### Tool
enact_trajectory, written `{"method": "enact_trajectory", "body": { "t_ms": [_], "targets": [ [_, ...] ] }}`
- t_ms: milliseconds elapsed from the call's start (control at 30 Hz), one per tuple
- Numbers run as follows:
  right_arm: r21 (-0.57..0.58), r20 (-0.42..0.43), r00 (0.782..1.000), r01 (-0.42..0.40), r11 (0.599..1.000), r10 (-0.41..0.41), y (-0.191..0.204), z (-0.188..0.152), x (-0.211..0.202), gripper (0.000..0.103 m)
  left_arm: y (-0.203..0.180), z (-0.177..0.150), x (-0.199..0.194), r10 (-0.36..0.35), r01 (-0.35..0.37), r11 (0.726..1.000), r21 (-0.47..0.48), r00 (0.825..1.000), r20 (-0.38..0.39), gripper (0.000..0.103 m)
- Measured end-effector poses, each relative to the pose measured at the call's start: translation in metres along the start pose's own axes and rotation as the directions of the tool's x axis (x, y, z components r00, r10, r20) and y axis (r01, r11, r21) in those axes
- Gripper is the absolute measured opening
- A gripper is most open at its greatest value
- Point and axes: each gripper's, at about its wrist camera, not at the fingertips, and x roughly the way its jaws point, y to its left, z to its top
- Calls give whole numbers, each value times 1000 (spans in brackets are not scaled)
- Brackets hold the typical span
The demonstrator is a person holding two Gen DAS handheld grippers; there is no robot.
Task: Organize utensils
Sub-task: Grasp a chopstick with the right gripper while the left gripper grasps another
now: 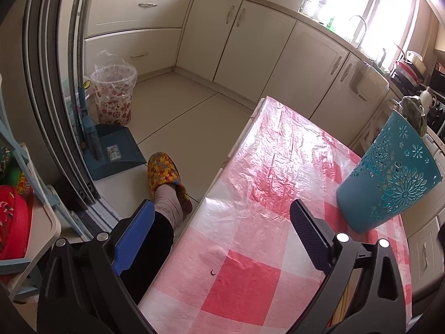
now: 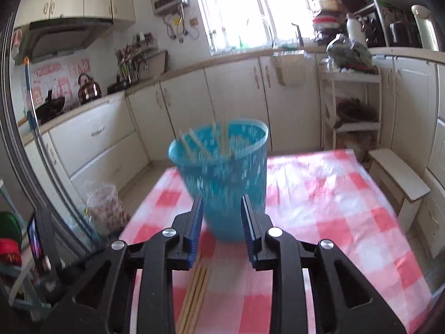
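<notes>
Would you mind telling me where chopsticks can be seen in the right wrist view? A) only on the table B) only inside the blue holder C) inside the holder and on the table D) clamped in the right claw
C: several chopsticks stand in the holder, and others lie on the table below the empty right claw.

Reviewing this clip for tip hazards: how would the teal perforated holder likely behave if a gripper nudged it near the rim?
The teal holder is tall and narrower at its base, so a rim-level nudge would probably tip it. Its thin cut-out walls suggest light plastic. The glossy plastic tablecloth might let it slide instead. The chopsticks leaning inside add little ballast.
</notes>
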Motion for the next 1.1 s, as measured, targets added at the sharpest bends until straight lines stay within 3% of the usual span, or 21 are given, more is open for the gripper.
{"method": "enact_trajectory", "body": {
  "t_ms": [133, 300, 433, 700, 767, 867, 967, 1033, 1100],
  "targets": [
    [35, -179, 984, 2, 999, 4, -2, -36, 27, 25, -2, -1, 2, -7, 7, 1000, 12, 1000, -14, 94],
    [22, -260, 965, -11, 1000, 16, 10, -50, 48, 24, -5, -1, 4, -10, 11, 999, 32, 999, -31, 95],
    [-1, -296, 955, -6, 1000, 5, 20, -59, 56, 23, -5, -1, 4, -11, 12, 999, 31, 999, -34, 95],
    [-92, -284, 956, 44, 995, -69, 29, -60, 57, 22, -7, -2, 6, -17, 18, 999, 40, 999, -41, 95],
    [-123, -299, 950, 60, 991, -94, 27, -60, 60, 10, -7, -3, 6, -20, 22, 999, 46, 999, -43, 95],
    [-180, -290, 950, 69, 981, -120, 23, -60, 58, 8, -13, -4, 7, -32, 36, 996, 76, 998, -55, 95],
    [-174, -284, 950, 85, 981, -133, 6, -59, 53, 8, -36, -11, 7, -66, 84, 974, 212, 994, -89, 95],
    [-149, -276, 952, 96, 984, -134, -11, -57, 49, 8, -59, -19, 6, -74, 111, 935, 336, 990, -119, 95],
    [-113, -265, 953, 118, 987, -145, -30, -55, 46, 5, -78, -26, 2, -95, 142, 904, 403, 986, -135, 95]
  ]
}}
